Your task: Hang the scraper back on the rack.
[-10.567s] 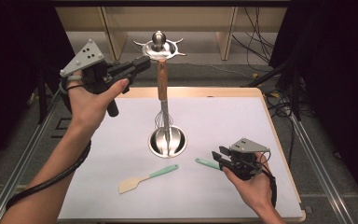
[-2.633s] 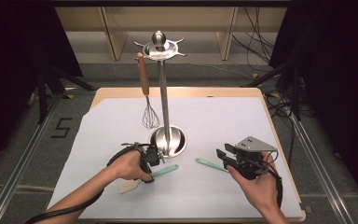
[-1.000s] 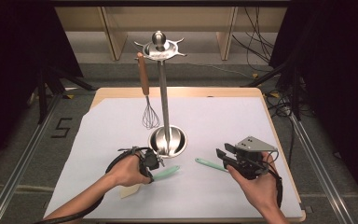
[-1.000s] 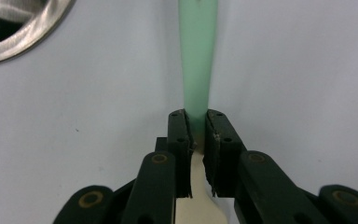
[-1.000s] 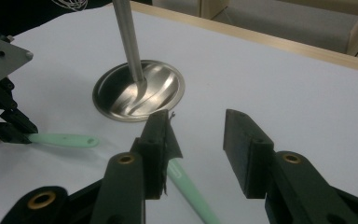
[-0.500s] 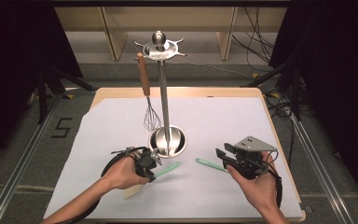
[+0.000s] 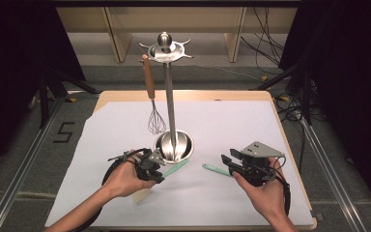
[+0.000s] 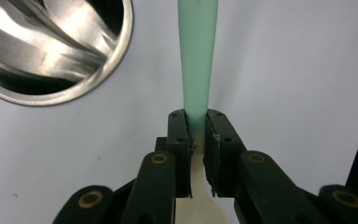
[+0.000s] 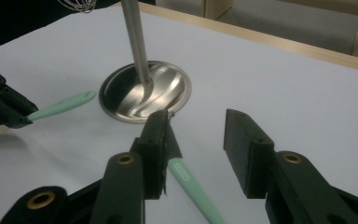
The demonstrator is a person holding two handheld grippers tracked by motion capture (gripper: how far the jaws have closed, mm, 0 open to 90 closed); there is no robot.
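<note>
My left gripper (image 7: 155, 169) (image 8: 196, 126) is shut on a spatula, clamped where the mint-green handle (image 7: 175, 167) (image 8: 196, 56) meets the cream blade (image 7: 142, 195). The handle points toward the steel stand's round base (image 7: 186, 145) (image 8: 51, 46). My right gripper (image 7: 231, 163) (image 9: 200, 126) stands open low over the paper at the right. A second mint-green handle (image 7: 214, 169) (image 9: 191, 186) lies on the table under its jaws, close to the left one. The right gripper view also has the left gripper (image 9: 4, 109) with the spatula handle (image 9: 60, 106).
The stand's pole (image 7: 170, 96) rises from the base (image 9: 144, 93) to a hooked top (image 7: 165, 49). A wire whisk with a wooden handle (image 7: 149, 82) hangs from it on the left. White paper (image 7: 232, 121) covers the wooden table, whose far edge (image 9: 261, 39) shows.
The left gripper has lifted slightly with the spatula in its jaws. Much earlier it was up at the stand with the whisk, which now hangs there. The right gripper has kept still.
</note>
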